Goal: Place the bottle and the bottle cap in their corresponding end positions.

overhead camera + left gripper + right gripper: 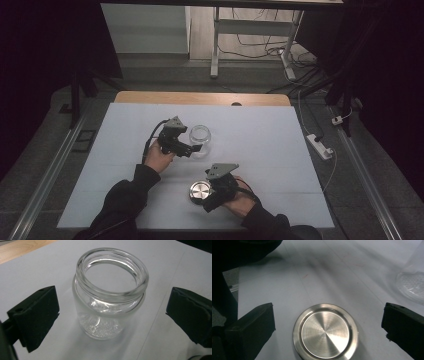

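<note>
A clear glass jar [200,139] stands upright and lidless near the middle of the white table. My left gripper [196,148] is open, and in the left gripper view the jar [110,292] stands between its wide-apart jaws without touching them. A round silver metal lid [199,191] lies flat near the table's front edge. My right gripper [207,196] is open beside it; in the right gripper view the lid [325,331] lies between the spread jaws, apart from both. The jar's base [412,285] shows at the right edge of that view.
The white table sheet [260,150] covers most of a wooden top [200,97] whose far edge shows. A white power strip [320,146] and cables lie on the floor to the right. A white desk frame [250,30] stands beyond the table.
</note>
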